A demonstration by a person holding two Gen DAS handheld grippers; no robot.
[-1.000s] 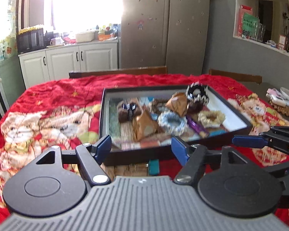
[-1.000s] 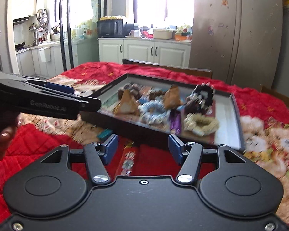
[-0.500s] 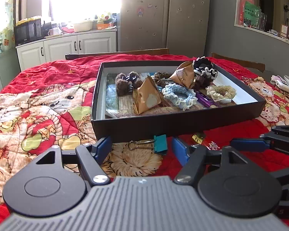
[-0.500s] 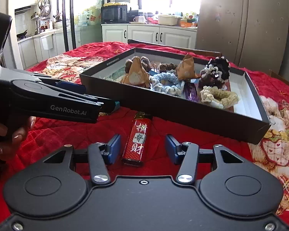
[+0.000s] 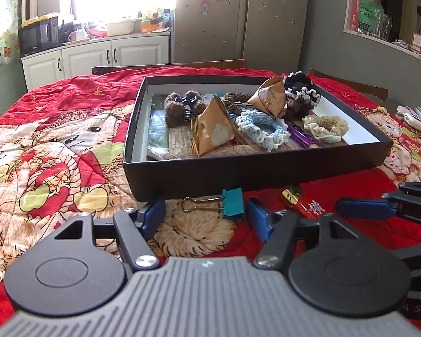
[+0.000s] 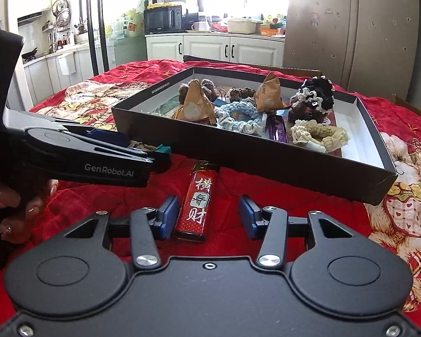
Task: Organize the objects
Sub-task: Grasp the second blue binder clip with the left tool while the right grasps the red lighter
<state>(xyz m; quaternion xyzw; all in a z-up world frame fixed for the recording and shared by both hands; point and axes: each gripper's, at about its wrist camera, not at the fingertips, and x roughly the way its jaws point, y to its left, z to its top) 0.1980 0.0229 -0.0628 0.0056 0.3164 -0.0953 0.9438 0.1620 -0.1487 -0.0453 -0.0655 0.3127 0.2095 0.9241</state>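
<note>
A teal binder clip (image 5: 233, 203) lies on the red quilt just before the black box (image 5: 252, 168). My left gripper (image 5: 207, 219) is low over it; its jaws are closing, with the clip between the pads and untouched. A red lighter (image 6: 198, 202) lies lengthwise between the pads of my right gripper (image 6: 209, 219). Those jaws are closing too: the left pad is close beside the lighter and the right pad stands apart. The box holds paper pyramids, knitted scrunchies and a purple tube. The lighter (image 5: 303, 202) also shows in the left wrist view.
In the right wrist view the left gripper (image 6: 137, 148) reaches in from the left, held by a hand (image 6: 5, 196). The box's near wall (image 6: 266, 154) stands right behind both objects. Small items (image 5: 415, 118) lie at the table's right edge. Chair backs stand beyond the table.
Both grippers have come down to the quilt in front of the box. The clip and the lighter now lie between their jaws. The right jaws have narrowed.
</note>
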